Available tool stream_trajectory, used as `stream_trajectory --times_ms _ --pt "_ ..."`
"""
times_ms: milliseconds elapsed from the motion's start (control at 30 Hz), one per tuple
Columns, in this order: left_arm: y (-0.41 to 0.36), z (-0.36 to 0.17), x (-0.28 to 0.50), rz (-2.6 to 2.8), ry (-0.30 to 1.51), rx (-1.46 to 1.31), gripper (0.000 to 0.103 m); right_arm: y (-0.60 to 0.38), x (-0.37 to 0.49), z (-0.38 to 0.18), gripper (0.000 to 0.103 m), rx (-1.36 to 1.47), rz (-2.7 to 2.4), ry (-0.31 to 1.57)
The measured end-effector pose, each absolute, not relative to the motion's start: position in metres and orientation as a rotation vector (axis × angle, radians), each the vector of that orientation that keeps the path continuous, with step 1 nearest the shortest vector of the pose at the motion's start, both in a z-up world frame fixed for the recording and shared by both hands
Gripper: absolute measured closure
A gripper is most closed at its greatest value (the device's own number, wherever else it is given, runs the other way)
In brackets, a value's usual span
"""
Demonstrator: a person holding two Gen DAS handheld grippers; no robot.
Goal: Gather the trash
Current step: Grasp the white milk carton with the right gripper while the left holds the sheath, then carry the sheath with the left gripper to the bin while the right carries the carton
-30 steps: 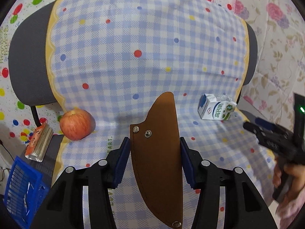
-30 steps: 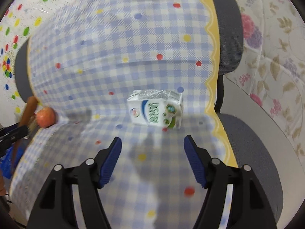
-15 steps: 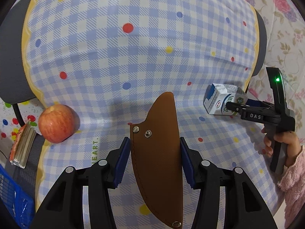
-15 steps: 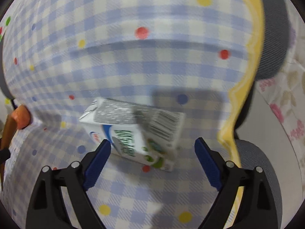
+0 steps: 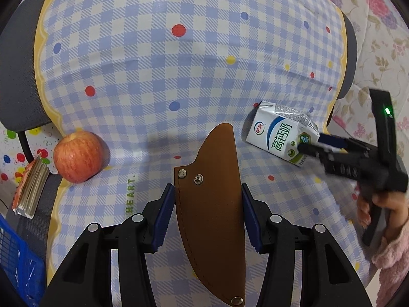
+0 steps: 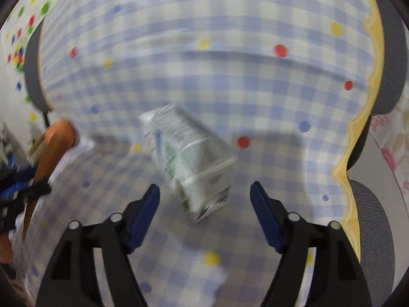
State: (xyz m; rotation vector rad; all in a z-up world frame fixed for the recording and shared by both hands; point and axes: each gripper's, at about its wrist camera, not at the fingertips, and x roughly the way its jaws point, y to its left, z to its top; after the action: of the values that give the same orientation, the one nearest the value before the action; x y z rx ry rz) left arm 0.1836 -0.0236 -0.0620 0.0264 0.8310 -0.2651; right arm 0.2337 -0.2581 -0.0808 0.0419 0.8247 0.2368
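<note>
A white milk carton point(image 5: 280, 134) with blue and green print lies on its side on the checked cloth. In the right wrist view the carton point(image 6: 190, 158) is blurred and lies between my right gripper's open fingers, which do not close on it. My right gripper point(image 6: 204, 197) also shows in the left wrist view point(image 5: 310, 144), its tips at the carton's right end. My left gripper point(image 5: 208, 204) is shut on a brown leather sheath point(image 5: 212, 204) and holds it above the cloth.
A red apple point(image 5: 78, 157) sits at the cloth's left edge. A stack of cards or packets point(image 5: 30, 186) lies left of it, and a blue basket point(image 5: 15, 263) is at the lower left. The cloth point(image 5: 179, 76) covers a grey chair.
My right gripper has moved in around the carton, which now lies turned between its fingers. My left gripper has moved closer over the cloth, still holding the sheath.
</note>
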Motion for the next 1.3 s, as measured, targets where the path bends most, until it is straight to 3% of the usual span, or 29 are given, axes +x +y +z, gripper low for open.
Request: stream_trajectory --times_ms 133,200,300,633,1300 --pt "-0.026 -0.063 0.182 -0.266 0.836 0.034 0.051 -0.269 0.244 -0.079 0.031 0.084 0.266 0.800" --pt "-0.026 -0.063 0.180 -0.268 0.835 0.034 0.051 -0.262 0.243 -0.078 0.052 0.061 0.287 0.807" --pt "-0.024 -0.060 0.176 -0.267 0.830 0.031 0.051 -0.251 0.228 -0.074 0.063 0.009 0.305 0.797" --pt "-0.023 -0.045 0.131 -0.290 0.806 0.035 0.051 -0.234 0.137 -0.042 0.065 -0.003 0.196 0.797" --pt "-0.062 -0.001 -0.048 -0.441 0.718 0.110 0.051 -0.245 -0.083 0.003 0.065 0.107 0.033 0.688"
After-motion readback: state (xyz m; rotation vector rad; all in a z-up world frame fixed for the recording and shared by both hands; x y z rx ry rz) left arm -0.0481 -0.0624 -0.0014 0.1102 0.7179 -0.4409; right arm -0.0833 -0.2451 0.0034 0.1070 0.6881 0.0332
